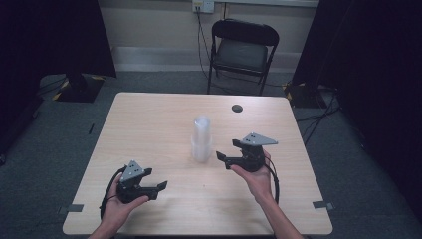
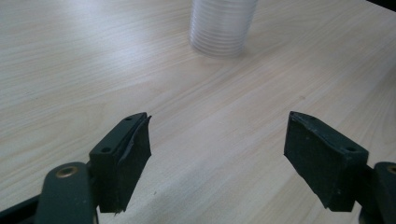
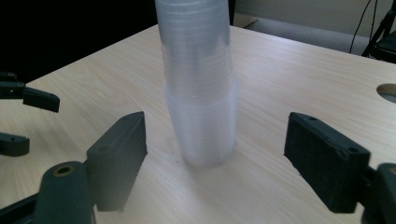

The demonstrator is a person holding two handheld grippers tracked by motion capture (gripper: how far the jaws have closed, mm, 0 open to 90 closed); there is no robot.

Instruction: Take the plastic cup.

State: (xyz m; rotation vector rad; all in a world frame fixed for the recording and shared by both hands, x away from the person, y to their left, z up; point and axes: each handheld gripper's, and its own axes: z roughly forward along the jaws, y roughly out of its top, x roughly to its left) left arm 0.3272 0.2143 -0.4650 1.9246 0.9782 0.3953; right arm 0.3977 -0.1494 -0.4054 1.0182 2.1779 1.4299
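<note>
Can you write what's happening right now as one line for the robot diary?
left gripper: open, empty, apart from stack | right gripper: open, beside stack, not touching | stack of clear plastic cups: upright on table

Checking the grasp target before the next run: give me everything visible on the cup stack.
The cup stack is a nested column of clear, frosted-looking plastic cups, rims showing as fine rings. It stands upright near the middle of the table, the upper part leaning slightly in the right gripper view. The lower part looks a little wider than the upper. Nothing touches it: the right gripper is open in front of it, and the left gripper is open, farther off.
</note>
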